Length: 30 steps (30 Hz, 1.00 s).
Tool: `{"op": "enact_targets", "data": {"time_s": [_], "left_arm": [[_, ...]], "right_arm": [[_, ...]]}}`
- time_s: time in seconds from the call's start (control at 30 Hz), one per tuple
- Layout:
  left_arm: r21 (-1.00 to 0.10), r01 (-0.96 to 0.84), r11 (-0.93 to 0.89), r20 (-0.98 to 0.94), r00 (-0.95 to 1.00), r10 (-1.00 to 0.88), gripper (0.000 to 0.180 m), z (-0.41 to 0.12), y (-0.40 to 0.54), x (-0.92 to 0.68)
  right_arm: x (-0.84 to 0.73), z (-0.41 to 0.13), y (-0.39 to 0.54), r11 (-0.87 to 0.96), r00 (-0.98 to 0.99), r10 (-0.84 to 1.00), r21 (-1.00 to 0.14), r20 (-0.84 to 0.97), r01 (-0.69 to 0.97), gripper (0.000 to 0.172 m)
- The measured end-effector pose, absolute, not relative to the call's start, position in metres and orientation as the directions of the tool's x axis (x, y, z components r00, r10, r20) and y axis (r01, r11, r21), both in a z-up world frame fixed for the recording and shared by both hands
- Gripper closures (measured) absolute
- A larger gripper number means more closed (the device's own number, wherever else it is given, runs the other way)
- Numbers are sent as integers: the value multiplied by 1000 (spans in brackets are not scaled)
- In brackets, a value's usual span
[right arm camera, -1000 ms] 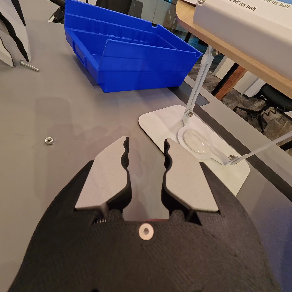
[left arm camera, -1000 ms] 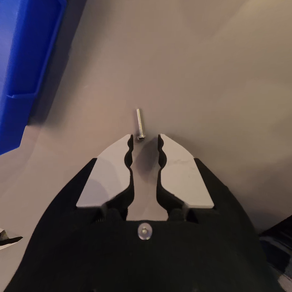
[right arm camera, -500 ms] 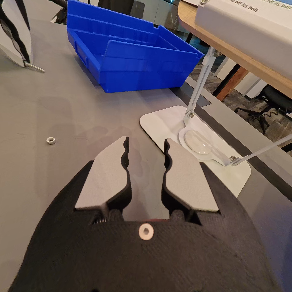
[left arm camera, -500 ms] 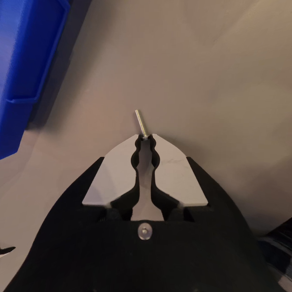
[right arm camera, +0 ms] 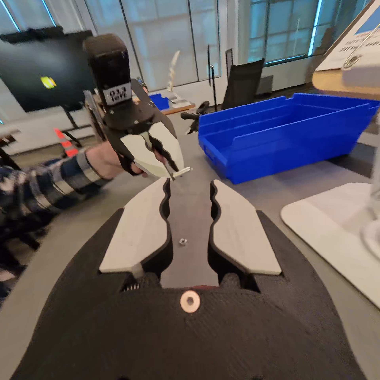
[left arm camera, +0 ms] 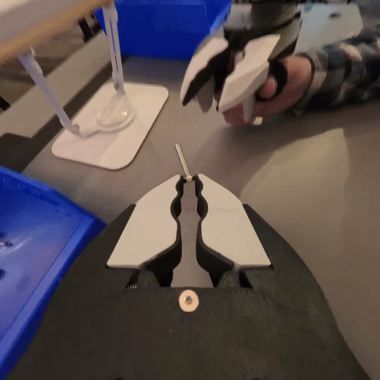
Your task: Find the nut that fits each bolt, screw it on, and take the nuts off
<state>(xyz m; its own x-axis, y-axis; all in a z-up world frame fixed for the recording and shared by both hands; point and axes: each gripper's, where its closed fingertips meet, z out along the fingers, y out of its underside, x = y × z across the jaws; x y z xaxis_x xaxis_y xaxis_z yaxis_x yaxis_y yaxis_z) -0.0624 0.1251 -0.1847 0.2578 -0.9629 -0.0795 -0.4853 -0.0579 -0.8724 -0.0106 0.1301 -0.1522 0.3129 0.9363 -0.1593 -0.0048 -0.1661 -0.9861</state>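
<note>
At the left, a blue bin (left arm camera: 41, 246) sits beside the left gripper (left arm camera: 189, 179), whose jaws are nearly closed and pinch the head of a silver bolt (left arm camera: 183, 160), its threaded shank jutting forward above the grey surface (left arm camera: 287, 185). To the right, the right gripper (right arm camera: 190, 183) hangs with jaws wide and holding nothing, a small nut (right arm camera: 182, 241) lying on the surface beneath them.

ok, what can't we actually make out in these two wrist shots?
- Blue plastic bin, left wrist view: the small dark items inside are blurred and cut by the frame edge.
- Small silver hex nut, right wrist view: too small to judge its thread size.
- Silver threaded bolt, right wrist view: its head is hidden by the left tongs.
- Clear lens on the white stand, left wrist view: motion-blurred.
</note>
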Motion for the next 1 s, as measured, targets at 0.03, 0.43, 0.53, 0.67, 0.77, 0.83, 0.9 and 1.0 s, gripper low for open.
{"op": "enact_targets", "data": {"time_s": [0.03, 0.43, 0.53, 0.67, 0.77, 0.83, 0.9, 1.0], "left_arm": [[-890, -453, -49, -74, 250, -965, 170, -181, 123, -52], [-942, -309, 129, -205, 227, -952, 170, -157, 108, 4], [-950, -286, 123, -193, 232, -953, 170, -155, 107, 7], [-963, -258, 79, -144, 242, -960, 158, -154, 108, 10], [-959, -281, -30, -26, 194, -981, 124, -165, 105, 15], [-953, -299, -44, -5, 160, -987, 131, -171, 100, 19], [-949, -309, -55, 20, 115, -993, 141, -173, 92, 22], [-951, -296, -86, 70, 62, -996, 150, -170, 84, 24]], "right_arm": [[-12, -152, 128, -200, 291, 936, -979, -200, -28, 134], [-4, -132, 114, -386, 39, 915, -897, -402, -215, 166], [-2, -129, 114, -375, 40, 919, -901, -392, -220, 166], [0, -128, 113, -315, 68, 940, -929, -333, -194, 166], [1, -127, 109, -258, 75, 960, -955, -270, -145, 166], [-1, -129, 105, -231, 63, 969, -967, -239, -107, 166], [-3, -134, 103, -216, 64, 974, -975, -219, -61, 166], [-4, -137, 97, -189, 31, 981, -982, -190, -22, 166]]}}
